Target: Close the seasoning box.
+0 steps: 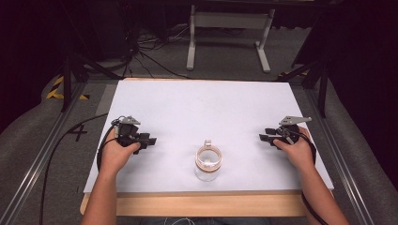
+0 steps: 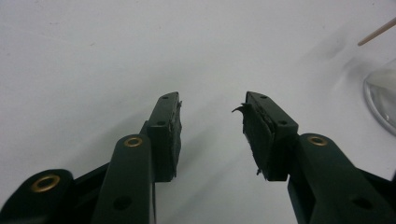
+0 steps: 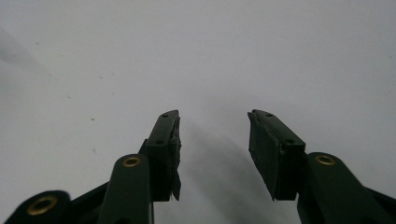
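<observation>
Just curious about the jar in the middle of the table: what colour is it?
The jar is clear glass, with no colour of its own; the high view shows it best.

White table top (image 1: 202, 108), grey floor (image 1: 225, 65) (cables), white stand (image 1: 230, 21)

**Clearance on the table: one obstacle, centre front**

A clear glass jar (image 1: 208, 163) stands upright near the front edge of the white table (image 1: 202, 103), midway between the two hands; its open mouth faces up. It is the one thing standing on the surface.

The left gripper (image 1: 149, 141) sits well apart from the jar on its left side, bare white surface between them. In the left gripper view, the jar's base (image 2: 380, 98) shows off to the right of the jaws, not between them.

The right gripper (image 1: 265, 135) has the same bare stretch on its side. Both sets of jaws stand apart with nothing between them.

The back half of the table is unobstructed.
</observation>
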